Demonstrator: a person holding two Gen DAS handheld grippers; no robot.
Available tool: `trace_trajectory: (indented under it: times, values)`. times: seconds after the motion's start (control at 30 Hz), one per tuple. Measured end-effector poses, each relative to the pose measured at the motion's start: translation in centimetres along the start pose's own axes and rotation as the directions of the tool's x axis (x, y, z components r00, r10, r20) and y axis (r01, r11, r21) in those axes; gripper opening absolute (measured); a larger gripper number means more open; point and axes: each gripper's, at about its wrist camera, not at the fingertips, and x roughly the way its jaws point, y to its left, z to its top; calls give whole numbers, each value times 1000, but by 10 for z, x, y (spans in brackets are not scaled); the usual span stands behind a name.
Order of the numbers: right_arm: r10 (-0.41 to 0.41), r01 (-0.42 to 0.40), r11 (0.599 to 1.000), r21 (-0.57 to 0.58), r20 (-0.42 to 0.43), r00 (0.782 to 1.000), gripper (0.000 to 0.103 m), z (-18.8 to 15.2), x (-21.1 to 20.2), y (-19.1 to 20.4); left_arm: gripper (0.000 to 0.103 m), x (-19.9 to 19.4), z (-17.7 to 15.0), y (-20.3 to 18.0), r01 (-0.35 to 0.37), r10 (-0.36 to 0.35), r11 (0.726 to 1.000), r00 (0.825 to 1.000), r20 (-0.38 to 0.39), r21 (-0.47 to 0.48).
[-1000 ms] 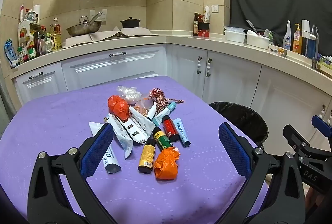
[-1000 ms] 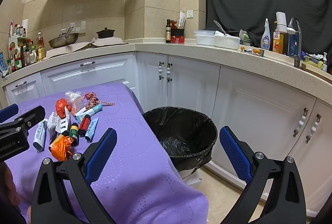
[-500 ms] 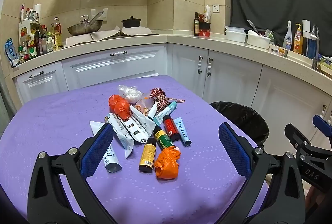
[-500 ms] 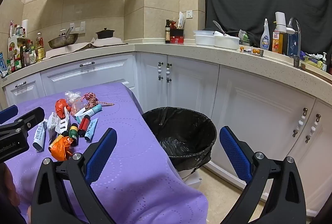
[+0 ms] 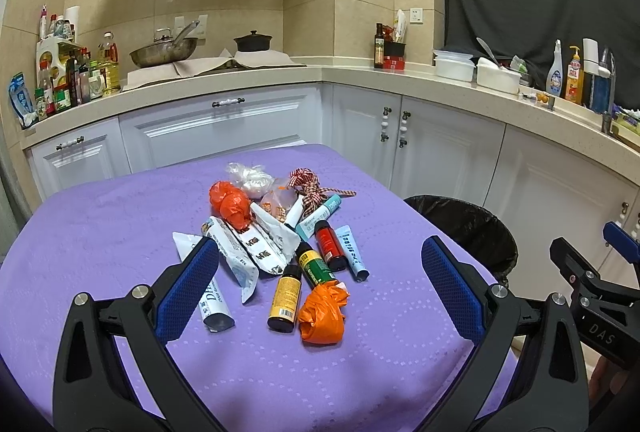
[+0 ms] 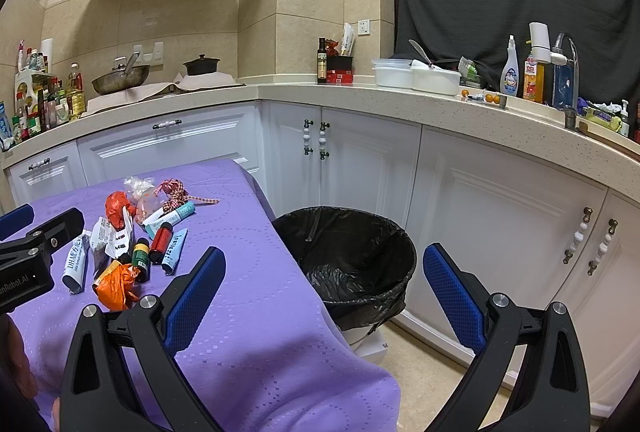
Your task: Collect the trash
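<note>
1. Because the trash [image 5: 280,244] lies heaped in one pile near the middle of the purple-clothed table [image 5: 100,232], with the black-lined bin [image 6: 352,256] standing on the floor just beside the table's right edge, you have a short carry from pile to bin.
2. Nearest you in the pile are the crumpled orange bag [image 5: 322,314] and the yellow-labelled bottle [image 5: 285,298], touching each other; white tubes, a red bottle and a checked ribbon [image 5: 312,188] lie behind them.
3. Your left gripper [image 5: 320,288] hangs above the table's near edge, aimed at the pile, jaws spread wide, holding and touching nothing.
4. Your right gripper [image 6: 320,296] hangs off the table's right edge, looking toward the bin, jaws equally wide apart and empty.
5. Nothing appears to be in the bin yet, so the task looks unstarted; the orange bag seems the easiest first pick.
</note>
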Motion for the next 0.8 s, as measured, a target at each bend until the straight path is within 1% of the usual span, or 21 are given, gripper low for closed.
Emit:
trace_trajectory:
  times: [0.8]
  values:
    - [-1,1,1000,0,1,1000,96,1,1,-1,99,-1,1,0,3,-3,1000,1000,1,3]
